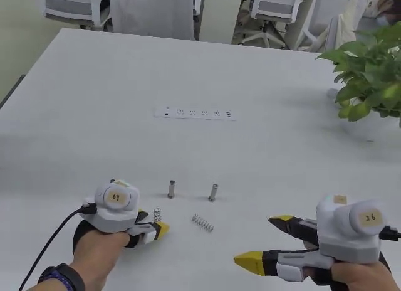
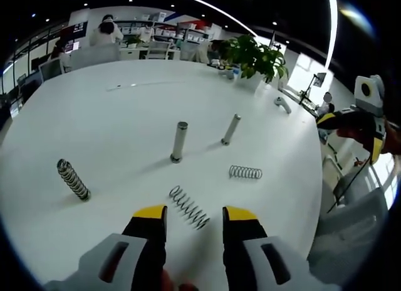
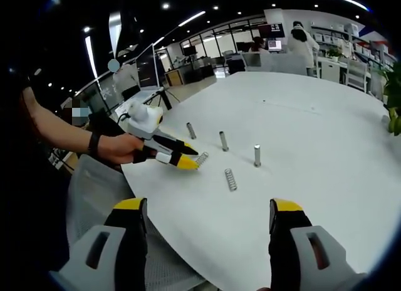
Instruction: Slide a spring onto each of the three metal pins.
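Two bare metal pins [image 1: 171, 189] [image 1: 213, 192] stand upright on the white table [image 1: 207, 71]. In the left gripper view, a third upright piece wrapped in a spring [image 2: 73, 179] stands left of those pins [image 2: 180, 141] [image 2: 230, 129]. One loose spring [image 1: 202, 222] lies flat in front of the pins. Another spring [image 2: 188, 207] lies at the tips of my left gripper [image 2: 195, 214], whose jaws stand open on either side of it without touching. My right gripper [image 1: 263, 241] hovers open and empty near the table's front right.
A white power strip [image 1: 193, 113] lies across the middle of the table. A potted plant [image 1: 369, 71] stands at the far right edge. Office chairs [image 1: 150, 12] line the far side. A black cable [image 1: 47, 247] trails from the left gripper.
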A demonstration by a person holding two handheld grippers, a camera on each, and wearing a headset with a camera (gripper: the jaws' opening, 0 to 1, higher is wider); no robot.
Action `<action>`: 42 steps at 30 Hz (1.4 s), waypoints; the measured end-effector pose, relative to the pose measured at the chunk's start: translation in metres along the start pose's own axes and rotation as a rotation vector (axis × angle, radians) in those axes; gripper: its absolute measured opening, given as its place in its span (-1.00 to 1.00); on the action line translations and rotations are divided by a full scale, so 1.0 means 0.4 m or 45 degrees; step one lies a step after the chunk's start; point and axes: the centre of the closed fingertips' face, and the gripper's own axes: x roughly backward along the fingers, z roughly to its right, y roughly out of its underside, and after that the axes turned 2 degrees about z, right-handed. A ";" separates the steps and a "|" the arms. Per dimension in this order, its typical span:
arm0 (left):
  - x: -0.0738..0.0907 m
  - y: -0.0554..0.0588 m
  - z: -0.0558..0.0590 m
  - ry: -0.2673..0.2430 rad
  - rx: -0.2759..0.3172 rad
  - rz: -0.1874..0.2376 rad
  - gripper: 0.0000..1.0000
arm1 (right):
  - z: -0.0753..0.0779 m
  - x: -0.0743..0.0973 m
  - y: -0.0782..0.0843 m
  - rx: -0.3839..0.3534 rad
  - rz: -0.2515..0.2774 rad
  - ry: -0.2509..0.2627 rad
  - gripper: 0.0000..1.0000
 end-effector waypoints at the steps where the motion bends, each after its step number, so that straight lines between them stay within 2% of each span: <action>1: -0.001 0.001 -0.001 -0.003 -0.001 -0.001 -0.44 | 0.000 0.001 0.000 -0.001 0.001 0.000 0.58; 8: -0.011 0.009 -0.005 -0.026 0.005 -0.016 -0.51 | 0.002 0.002 0.006 -0.007 -0.002 0.002 0.57; 10: -0.012 0.013 -0.010 -0.044 -0.014 -0.028 -0.56 | 0.002 0.002 0.006 -0.008 -0.002 0.002 0.57; 12: -0.014 0.012 -0.006 -0.032 0.006 -0.019 -0.58 | 0.002 0.002 0.005 -0.008 0.000 0.001 0.57; 27: -0.014 0.015 -0.030 -0.088 -0.056 -0.040 -0.94 | 0.002 0.004 0.007 -0.010 -0.004 0.002 0.55; 36: -0.011 0.019 -0.031 -0.083 -0.065 -0.061 -0.95 | -0.001 0.001 0.004 -0.008 0.000 -0.005 0.54; 42: 0.005 0.023 -0.037 -0.082 -0.072 -0.076 -0.96 | -0.005 -0.003 0.005 -0.012 0.000 -0.017 0.52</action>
